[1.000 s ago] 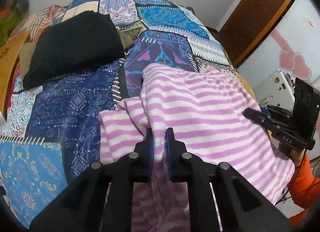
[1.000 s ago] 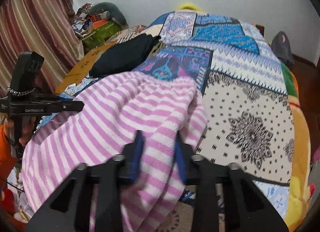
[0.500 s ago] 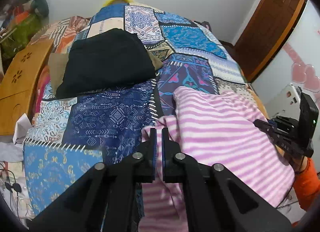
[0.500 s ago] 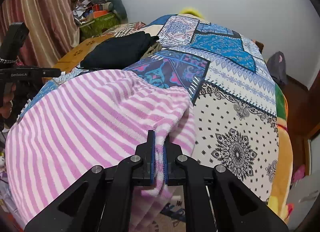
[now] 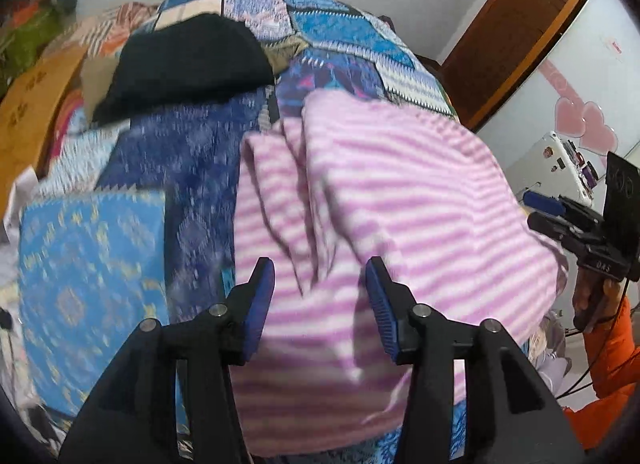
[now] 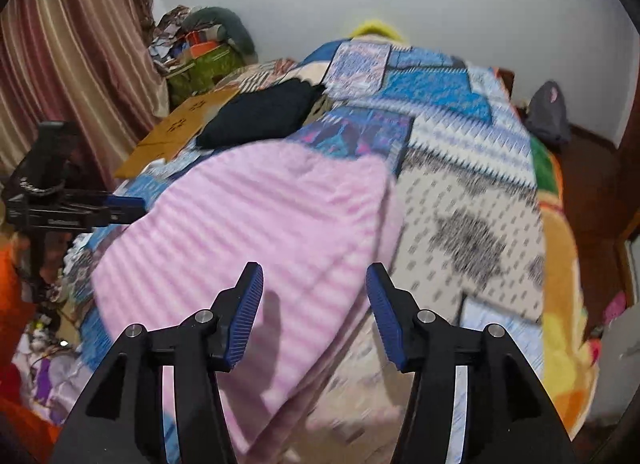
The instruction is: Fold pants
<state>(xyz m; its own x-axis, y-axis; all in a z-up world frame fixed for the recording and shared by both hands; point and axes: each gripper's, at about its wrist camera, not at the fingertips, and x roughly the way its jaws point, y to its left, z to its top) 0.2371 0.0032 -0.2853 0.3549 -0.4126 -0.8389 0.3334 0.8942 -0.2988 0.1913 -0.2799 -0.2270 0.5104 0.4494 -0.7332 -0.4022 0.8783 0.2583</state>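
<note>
On my left camera I see the left gripper with its jaws apart; they have just been opening, and the blue pads press on nothing. The pants, pink with white stripes, lie under and between the fingers, released, in a folded heap on the patchwork bedspread. Their near edge hangs a little over the edge of the bed.

On my right camera the right gripper shows the same: jaws apart, just opened, and the striped cloth lies below them without being pinched. From this side the pants cover the near left part of the bed, beside the white patch with black ornaments.

Behind the pants a black folded garment lies on the bedspread, apart from them.

About writing: on the body of the right gripper, seen from the left camera, there are small light letters, perhaps "DAS", but they are too small to be certain. On the left gripper, seen from the right camera, there is a line of small print which I cannot read because of blur. An orange sleeve shows at the edge.
</note>
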